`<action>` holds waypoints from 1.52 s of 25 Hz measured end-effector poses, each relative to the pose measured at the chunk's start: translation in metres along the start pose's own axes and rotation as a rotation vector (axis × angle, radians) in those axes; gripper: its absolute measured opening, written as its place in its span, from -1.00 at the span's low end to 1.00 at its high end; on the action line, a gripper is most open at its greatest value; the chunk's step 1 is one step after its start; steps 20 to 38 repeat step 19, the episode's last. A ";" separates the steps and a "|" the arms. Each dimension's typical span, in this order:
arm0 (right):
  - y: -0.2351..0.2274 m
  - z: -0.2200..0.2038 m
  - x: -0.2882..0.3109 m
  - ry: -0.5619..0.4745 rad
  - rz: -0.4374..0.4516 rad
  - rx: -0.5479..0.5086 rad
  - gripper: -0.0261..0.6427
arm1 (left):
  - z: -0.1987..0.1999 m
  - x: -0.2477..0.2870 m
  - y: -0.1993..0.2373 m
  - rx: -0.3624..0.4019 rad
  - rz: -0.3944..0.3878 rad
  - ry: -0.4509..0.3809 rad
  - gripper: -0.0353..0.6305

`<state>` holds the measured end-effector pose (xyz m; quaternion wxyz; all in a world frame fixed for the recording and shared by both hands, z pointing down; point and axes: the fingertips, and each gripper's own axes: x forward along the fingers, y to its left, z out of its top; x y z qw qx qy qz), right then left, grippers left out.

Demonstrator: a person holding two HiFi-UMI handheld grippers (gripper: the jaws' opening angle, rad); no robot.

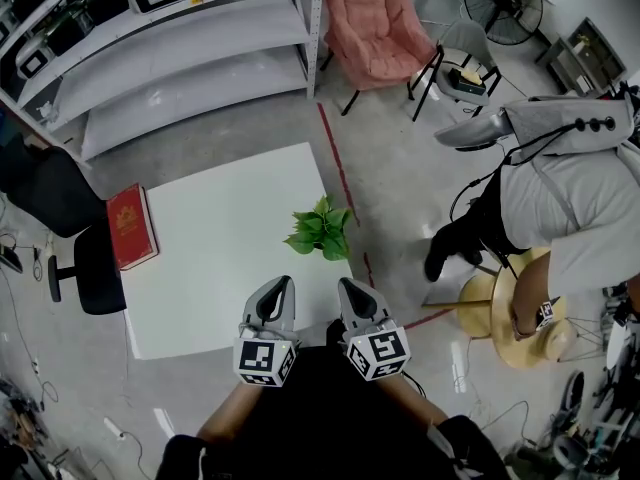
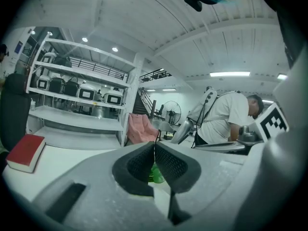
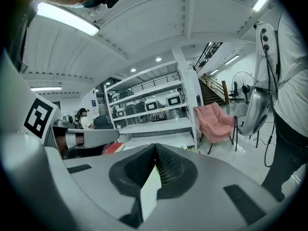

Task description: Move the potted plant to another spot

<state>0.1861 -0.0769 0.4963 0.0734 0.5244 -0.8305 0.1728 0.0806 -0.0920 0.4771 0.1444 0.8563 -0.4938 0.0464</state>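
A small green potted plant point(image 1: 322, 230) stands near the right edge of the white table point(image 1: 220, 258). Both grippers hover side by side over the table's near edge, short of the plant. My left gripper point(image 1: 284, 286) is shut with its jaws touching and nothing between them; through the notch under its jaws a bit of the green plant point(image 2: 155, 173) shows. My right gripper point(image 1: 351, 288) is also shut and empty, just right of the left one. The plant's pot is hidden under its leaves in the head view.
A red book point(image 1: 130, 226) lies at the table's left edge, beside a black chair point(image 1: 95, 268). A person point(image 1: 560, 198) bends over a round wooden stool point(image 1: 510, 313) to the right. White shelving point(image 1: 170, 48) and a pink chair point(image 1: 375, 28) stand beyond the table.
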 end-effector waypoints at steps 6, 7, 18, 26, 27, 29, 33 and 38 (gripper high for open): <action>0.001 -0.004 0.000 0.010 0.006 0.005 -0.89 | -0.002 0.000 -0.002 -0.004 -0.002 0.004 -0.84; 0.001 -0.005 0.000 0.011 0.007 0.005 -0.89 | -0.002 0.000 -0.002 -0.001 -0.003 0.004 -0.84; 0.002 -0.007 -0.002 0.015 0.009 0.007 -0.89 | -0.004 -0.001 -0.005 0.007 -0.010 0.008 -0.83; 0.002 -0.007 -0.002 0.015 0.009 0.006 -0.89 | -0.004 -0.001 -0.005 0.007 -0.010 0.008 -0.84; 0.002 -0.007 -0.002 0.015 0.009 0.006 -0.89 | -0.004 -0.001 -0.005 0.007 -0.010 0.008 -0.84; 0.002 -0.007 -0.002 0.015 0.009 0.006 -0.89 | -0.004 -0.001 -0.005 0.007 -0.010 0.008 -0.84; 0.002 -0.007 -0.002 0.015 0.009 0.006 -0.89 | -0.004 -0.001 -0.005 0.007 -0.010 0.008 -0.84; 0.002 -0.007 -0.002 0.015 0.009 0.006 -0.89 | -0.004 -0.001 -0.005 0.007 -0.010 0.008 -0.84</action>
